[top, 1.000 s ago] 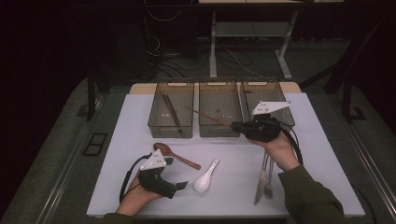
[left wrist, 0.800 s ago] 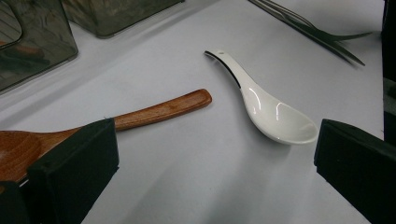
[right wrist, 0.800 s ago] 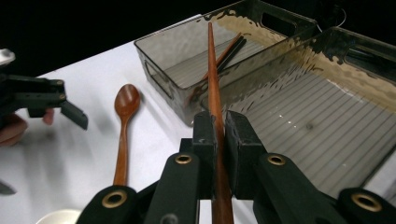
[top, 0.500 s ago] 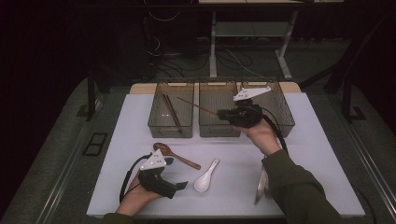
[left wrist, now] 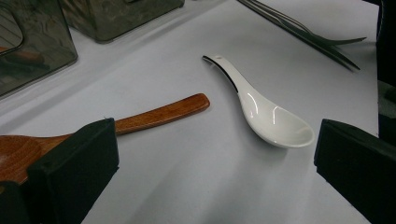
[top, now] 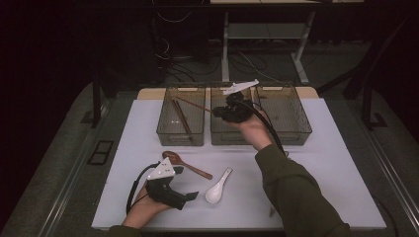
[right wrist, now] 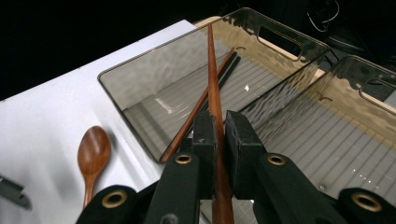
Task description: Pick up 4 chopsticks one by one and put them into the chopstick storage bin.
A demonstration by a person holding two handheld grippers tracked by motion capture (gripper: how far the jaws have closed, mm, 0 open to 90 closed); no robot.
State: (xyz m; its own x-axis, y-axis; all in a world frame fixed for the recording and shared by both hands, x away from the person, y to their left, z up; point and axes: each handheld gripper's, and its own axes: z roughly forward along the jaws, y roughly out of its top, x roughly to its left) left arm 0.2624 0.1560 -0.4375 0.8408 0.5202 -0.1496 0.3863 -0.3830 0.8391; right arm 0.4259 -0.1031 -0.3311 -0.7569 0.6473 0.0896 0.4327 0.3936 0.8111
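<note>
Right gripper [right wrist: 215,135] clamped on a brown chopstick [right wrist: 212,70], tip reaching ahead over the left bin [right wrist: 140,70] where other chopsticks [right wrist: 198,105] lie. Best to lower the tip below the rim, align with those, then release. Left gripper [left wrist: 210,163] jaws apart, white spoon [left wrist: 266,116] ahead between them.

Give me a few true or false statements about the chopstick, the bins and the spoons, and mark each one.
1. The right gripper is shut on a brown chopstick. True.
2. The left bin has nothing in it. False: chopsticks already lie in it.
3. The white spoon lies on the table between the left gripper's open jaws in the left gripper view. True.
4. The left gripper holds the wooden spoon. False: its jaws are open and that spoon lies on the table.
5. The forks sit in the right bin. False: they lie on the white table.
</note>
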